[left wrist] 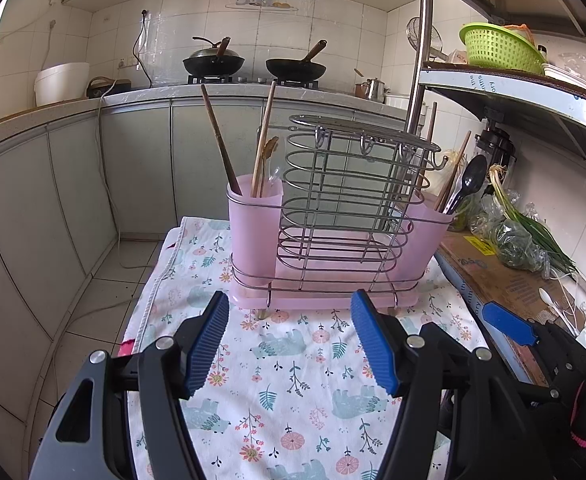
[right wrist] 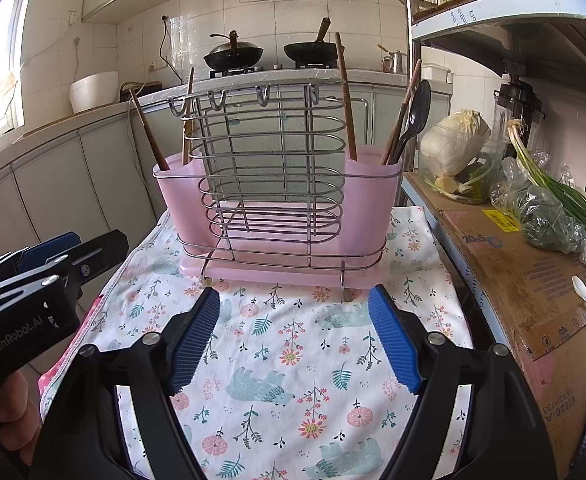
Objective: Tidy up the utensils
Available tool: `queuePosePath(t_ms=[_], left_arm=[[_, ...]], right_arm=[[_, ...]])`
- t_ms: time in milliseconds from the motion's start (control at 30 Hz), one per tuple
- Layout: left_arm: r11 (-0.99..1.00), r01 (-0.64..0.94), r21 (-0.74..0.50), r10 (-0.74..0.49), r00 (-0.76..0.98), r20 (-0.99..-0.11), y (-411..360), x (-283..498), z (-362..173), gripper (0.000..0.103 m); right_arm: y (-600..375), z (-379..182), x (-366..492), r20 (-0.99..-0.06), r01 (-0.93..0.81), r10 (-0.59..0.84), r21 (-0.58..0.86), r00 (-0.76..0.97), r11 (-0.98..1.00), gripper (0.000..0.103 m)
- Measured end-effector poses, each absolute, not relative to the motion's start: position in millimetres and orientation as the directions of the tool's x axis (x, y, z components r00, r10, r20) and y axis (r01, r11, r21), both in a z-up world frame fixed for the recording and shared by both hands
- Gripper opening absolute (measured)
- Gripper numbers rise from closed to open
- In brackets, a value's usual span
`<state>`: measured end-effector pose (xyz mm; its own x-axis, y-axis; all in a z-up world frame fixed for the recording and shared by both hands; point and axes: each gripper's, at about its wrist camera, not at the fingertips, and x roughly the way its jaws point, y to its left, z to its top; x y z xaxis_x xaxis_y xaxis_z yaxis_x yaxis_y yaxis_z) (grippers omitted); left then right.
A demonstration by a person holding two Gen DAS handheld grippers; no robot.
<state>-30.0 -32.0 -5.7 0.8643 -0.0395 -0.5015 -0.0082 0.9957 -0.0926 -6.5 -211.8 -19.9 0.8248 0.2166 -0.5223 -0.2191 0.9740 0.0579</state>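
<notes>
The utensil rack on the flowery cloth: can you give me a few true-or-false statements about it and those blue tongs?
1. Both tongs, left and right, are open and hold nothing. True.
2. The black spoon stands in the left pink cup. False: it stands in the right pink cup.
3. The utensil rack rests on the floral cloth. True.
4. The middle wire basket is full of forks. False: no utensils show in it.
5. Wooden chopsticks stand in the left pink cup. True.
</notes>
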Motion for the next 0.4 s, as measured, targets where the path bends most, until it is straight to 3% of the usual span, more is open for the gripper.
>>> queuePosePath(t_ms=[400], left_arm=[[0.995,-0.005,-0.096,-0.045,0.859,-0.51,-28.8,-27.6,-7.8,0.063]], right_arm=[[-212.3,-20.5,-6.2,-0.524,-0.219,0.216,0.057,0.824,0.974,0.077]])
